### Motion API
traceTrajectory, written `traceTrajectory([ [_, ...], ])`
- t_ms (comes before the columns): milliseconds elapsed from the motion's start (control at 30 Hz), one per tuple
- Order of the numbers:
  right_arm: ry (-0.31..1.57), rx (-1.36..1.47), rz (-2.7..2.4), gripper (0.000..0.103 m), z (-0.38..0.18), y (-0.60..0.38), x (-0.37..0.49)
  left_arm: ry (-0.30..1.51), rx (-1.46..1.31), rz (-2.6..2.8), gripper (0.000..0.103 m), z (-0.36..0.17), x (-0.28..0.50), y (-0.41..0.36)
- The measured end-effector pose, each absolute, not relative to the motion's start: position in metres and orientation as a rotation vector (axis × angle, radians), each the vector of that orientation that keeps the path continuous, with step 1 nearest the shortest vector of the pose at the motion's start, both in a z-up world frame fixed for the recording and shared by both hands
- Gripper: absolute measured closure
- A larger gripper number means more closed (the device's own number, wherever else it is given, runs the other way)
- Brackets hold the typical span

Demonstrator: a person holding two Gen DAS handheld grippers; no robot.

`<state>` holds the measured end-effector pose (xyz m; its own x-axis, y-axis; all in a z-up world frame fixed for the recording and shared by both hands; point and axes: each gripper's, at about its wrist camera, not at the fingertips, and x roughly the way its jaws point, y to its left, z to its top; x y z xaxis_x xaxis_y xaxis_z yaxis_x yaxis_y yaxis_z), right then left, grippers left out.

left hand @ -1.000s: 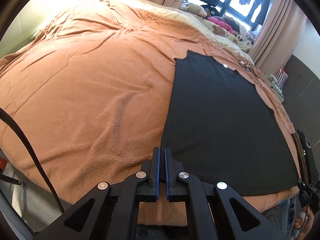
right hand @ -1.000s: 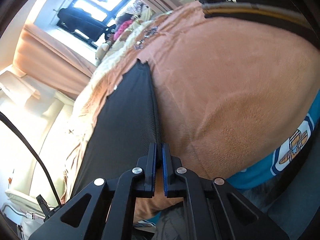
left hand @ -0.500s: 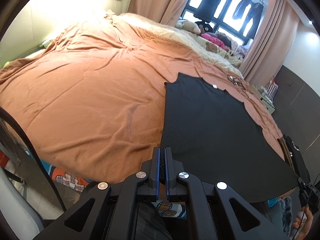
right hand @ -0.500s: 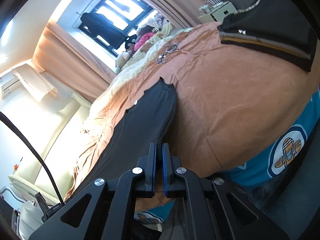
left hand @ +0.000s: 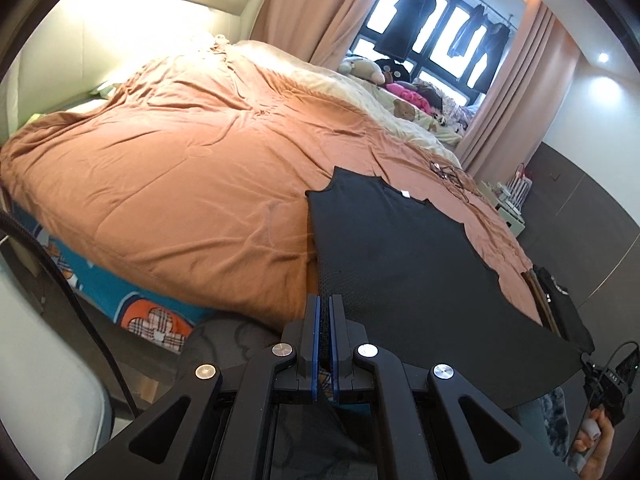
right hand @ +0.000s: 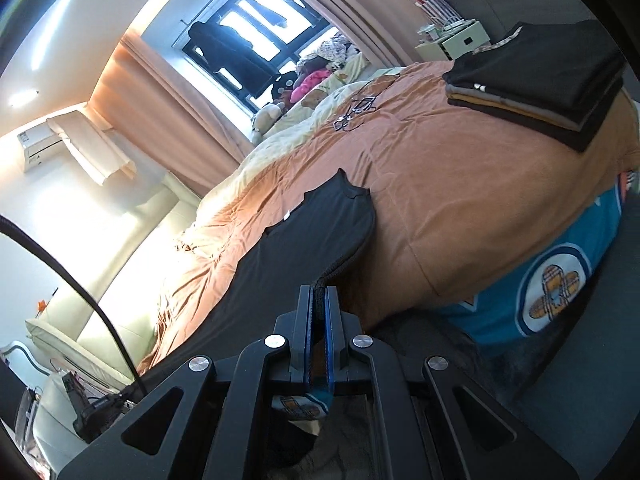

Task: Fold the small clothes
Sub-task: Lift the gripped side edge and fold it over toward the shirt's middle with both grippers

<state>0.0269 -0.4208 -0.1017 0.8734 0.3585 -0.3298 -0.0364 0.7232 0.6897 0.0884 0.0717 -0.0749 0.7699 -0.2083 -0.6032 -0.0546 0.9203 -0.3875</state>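
Across the near edge of the bed, a black sleeveless top (left hand: 400,256) is stretched between the two grippers, its hem pulled out past the mattress edge while its neck and shoulder end lies flat on the orange-brown duvet (left hand: 180,168). A small white label shows at the neckline. In the right wrist view the same top (right hand: 304,240) runs as a dark band from the gripper up onto the bed, its right side edge curling in a loose fold.

The left gripper (left hand: 324,332) has its jaws pressed together on the hem corner at the top's left side, with dark mesh fabric pinched between the blue pads. The right gripper (right hand: 319,320) is likewise clamped tight on the opposite hem corner, a bunch of black fabric showing between its pads. At the lower right of the left wrist view, a hand (left hand: 592,448) grips the handle of the other gripper.

Beyond the top, a tangle of thin dark cord or wire (right hand: 354,114) lies on the duvet. A stack of folded clothes (right hand: 540,84), black over grey and tan layers, sits near the bed's far corner. Below the duvet, a teal sheet with a checked flower print (right hand: 552,292) hangs over the bed's side. Plush toys (left hand: 368,68) and bright pink fabric are heaped by the window (left hand: 436,40), where dark garments hang between pink curtains (left hand: 504,92).
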Motion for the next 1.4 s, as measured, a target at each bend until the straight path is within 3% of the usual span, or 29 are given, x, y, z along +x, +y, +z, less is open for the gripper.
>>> traceTrajectory([
  [267,0.449,0.728,0.234,0.101,-0.099,-0.421,0.022,0.664,-0.397,-0.089,0.099,-0.065,0.067,0.076],
  [633,0.436,0.676,0.228,0.101,-0.091,-0.415,0.064,0.649,-0.322,-0.079,0.099,-0.056,0.106,0.069],
  [1400,0.556,0.611,0.186,0.101,-0.072,-0.395,0.237,0.749,-0.167,-0.047,0.099,-0.066,0.289,0.044],
])
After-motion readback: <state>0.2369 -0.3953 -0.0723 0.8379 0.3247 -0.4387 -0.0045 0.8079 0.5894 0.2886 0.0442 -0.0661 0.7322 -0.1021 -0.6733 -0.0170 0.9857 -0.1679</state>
